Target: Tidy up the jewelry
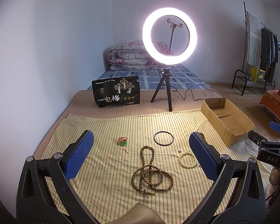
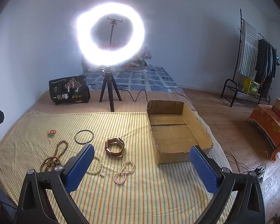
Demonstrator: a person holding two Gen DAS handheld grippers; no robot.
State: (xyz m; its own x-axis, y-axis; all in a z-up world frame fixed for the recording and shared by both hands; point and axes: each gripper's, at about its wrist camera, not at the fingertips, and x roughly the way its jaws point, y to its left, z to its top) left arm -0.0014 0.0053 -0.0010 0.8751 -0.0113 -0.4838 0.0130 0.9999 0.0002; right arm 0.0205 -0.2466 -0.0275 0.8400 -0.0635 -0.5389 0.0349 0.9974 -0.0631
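Jewelry lies on a striped yellow cloth [image 1: 106, 168]. A long brown bead necklace [image 1: 151, 173] lies between the fingers of my open, empty left gripper [image 1: 140, 149]. Beyond it lie a dark bangle [image 1: 163, 138], a green pendant on red cord [image 1: 122, 143] and a pale bead bracelet [image 1: 188, 160]. In the right wrist view my open, empty right gripper [image 2: 141, 160] hovers above a white pearl necklace [image 2: 124, 171], a brown leather watch [image 2: 114, 147], the pale bracelet [image 2: 95, 166], the bangle [image 2: 84, 136] and the brown beads [image 2: 54, 158]. An empty cardboard box [image 2: 177, 130] stands right of them.
A lit ring light on a tripod [image 1: 169, 35] and a black snack bag [image 1: 116, 91] stand behind the cloth. A folded quilt [image 1: 128, 56] lies on the bed. A clothes rack [image 2: 255, 56] and an orange-covered bench [image 2: 270, 127] stand on the floor to the right.
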